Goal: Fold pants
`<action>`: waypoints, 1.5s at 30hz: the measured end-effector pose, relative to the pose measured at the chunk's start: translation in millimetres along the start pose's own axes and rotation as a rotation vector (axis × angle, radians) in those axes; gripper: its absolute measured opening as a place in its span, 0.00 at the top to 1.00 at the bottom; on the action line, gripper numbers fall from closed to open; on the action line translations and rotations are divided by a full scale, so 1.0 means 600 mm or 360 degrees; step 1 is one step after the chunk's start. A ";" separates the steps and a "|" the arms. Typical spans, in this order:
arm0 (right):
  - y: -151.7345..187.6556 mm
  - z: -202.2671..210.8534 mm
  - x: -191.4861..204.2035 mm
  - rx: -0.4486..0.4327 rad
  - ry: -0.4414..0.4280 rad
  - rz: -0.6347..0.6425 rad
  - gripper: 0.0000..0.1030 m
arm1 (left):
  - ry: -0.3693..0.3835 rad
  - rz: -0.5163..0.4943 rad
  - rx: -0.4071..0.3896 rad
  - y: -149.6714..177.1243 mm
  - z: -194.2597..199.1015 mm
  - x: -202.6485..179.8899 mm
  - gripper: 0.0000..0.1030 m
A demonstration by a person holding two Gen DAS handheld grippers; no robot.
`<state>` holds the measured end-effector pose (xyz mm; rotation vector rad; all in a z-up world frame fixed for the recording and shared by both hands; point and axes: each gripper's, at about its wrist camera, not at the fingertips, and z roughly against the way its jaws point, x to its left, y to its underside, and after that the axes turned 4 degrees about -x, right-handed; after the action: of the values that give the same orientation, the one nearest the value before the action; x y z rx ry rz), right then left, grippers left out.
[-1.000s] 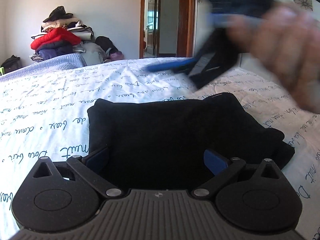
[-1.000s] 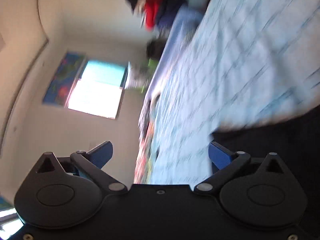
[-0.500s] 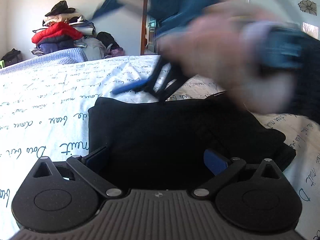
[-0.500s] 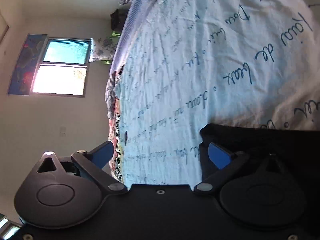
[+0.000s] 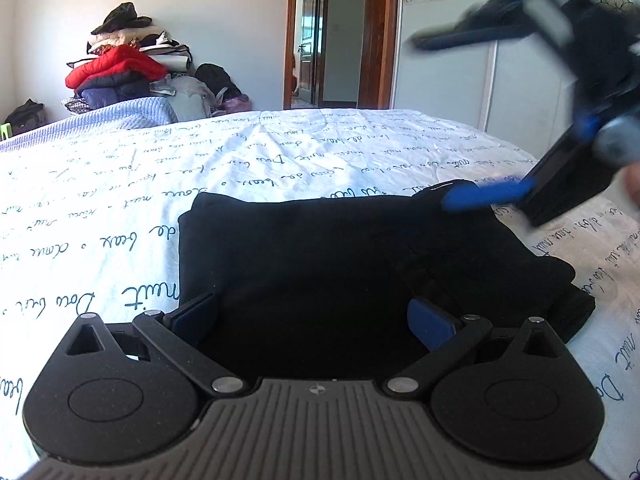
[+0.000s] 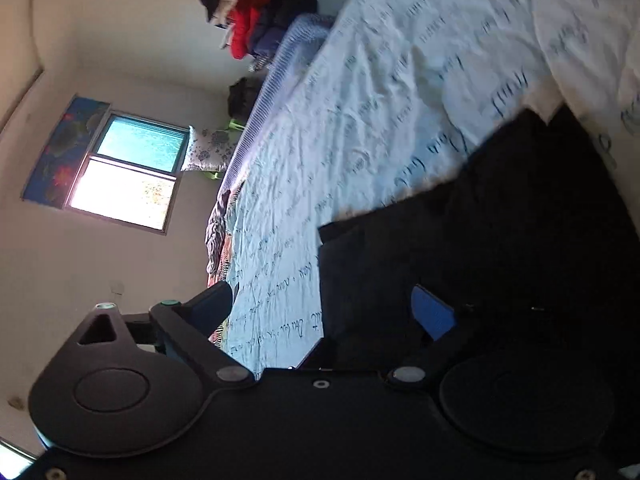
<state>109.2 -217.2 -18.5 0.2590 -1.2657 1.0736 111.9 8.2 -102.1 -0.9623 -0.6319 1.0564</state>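
The black pants [image 5: 340, 256] lie folded into a compact rectangle on the white bed sheet [image 5: 100, 208] with blue script writing. My left gripper [image 5: 312, 316] hovers low over their near edge, open, with nothing between its blue fingers [image 5: 430, 322]. My right gripper [image 5: 432, 122] is blurred at the upper right of the left wrist view, tipped on its side and open wide, its lower finger [image 5: 484, 196] just above the pants' far right corner. In the right wrist view the scene is rolled sideways; that gripper [image 6: 324, 312] is open, and the pants [image 6: 500, 240] fill the lower right.
A pile of clothes with a red jacket [image 5: 116, 68] sits beyond the bed's far left, beside a blue blanket [image 5: 120, 112]. An open doorway [image 5: 312, 40] and a white wardrobe [image 5: 440, 60] stand behind. A bright window [image 6: 124, 176] shows in the right wrist view.
The right gripper and hand swept across in front of the left camera and now sit at the far right, by the pants' far right corner. The left gripper and pants stayed put.
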 end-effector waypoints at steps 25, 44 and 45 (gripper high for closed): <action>0.082 0.124 -0.088 -0.0089 -0.0030 -0.0062 0.00 | 0.0072 0.0106 -0.0016 -0.009 0.094 -0.063 0.00; 0.078 0.072 -0.079 -0.0074 0.0141 0.0197 0.00 | -0.0091 0.0002 0.0072 0.015 0.086 -0.089 0.00; 0.078 0.081 -0.083 -0.0081 0.0127 0.0144 0.00 | -0.0098 0.0000 0.0062 0.011 0.093 -0.091 0.01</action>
<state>46.2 -251.5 -62.6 0.1200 -1.2408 1.1165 42.4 -22.0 -81.4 -0.8985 -0.6598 1.0983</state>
